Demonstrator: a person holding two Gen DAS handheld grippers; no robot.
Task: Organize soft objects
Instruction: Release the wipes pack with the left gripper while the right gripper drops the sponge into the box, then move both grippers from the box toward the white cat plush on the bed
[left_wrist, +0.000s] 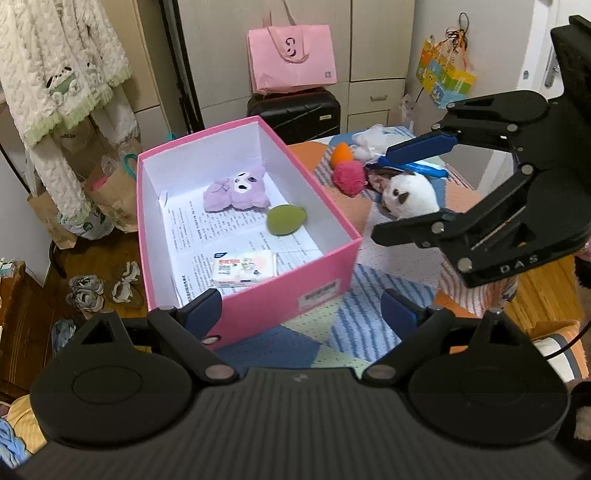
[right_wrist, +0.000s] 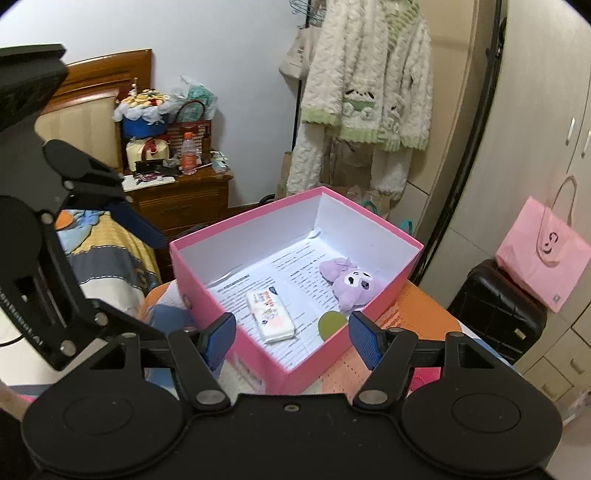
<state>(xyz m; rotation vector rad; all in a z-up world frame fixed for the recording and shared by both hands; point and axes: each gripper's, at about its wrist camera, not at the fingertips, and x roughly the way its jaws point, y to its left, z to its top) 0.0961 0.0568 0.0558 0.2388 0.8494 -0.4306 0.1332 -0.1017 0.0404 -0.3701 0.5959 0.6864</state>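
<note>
A pink box (left_wrist: 258, 291) (right_wrist: 207, 288) lined with printed paper stands on the patchwork cloth. Inside lie a purple plush (left_wrist: 236, 192) (right_wrist: 354, 284), a green egg-shaped sponge (left_wrist: 286, 219) (right_wrist: 330, 323) and a tissue pack (left_wrist: 243, 267) (right_wrist: 271, 314). To the box's right, on the cloth, lie a white plush (left_wrist: 410, 195), a pink pom-pom (left_wrist: 349, 177) and an orange egg sponge (left_wrist: 341, 153). My left gripper (left_wrist: 303, 310) (right_wrist: 153, 284) hangs open and empty at the box's near corner. My right gripper (right_wrist: 291, 332) (left_wrist: 402, 188) is open and empty over the opposite side, above the white plush.
A black suitcase (left_wrist: 295, 110) carrying a pink paper bag (left_wrist: 291, 59) stands behind the table. Fleece garments (right_wrist: 369, 85) hang on a rack beside the box. A wooden bedside cabinet (right_wrist: 181, 199) and a bed are at the left; paper bags (left_wrist: 110, 199) and shoes (left_wrist: 103, 284) lie on the floor.
</note>
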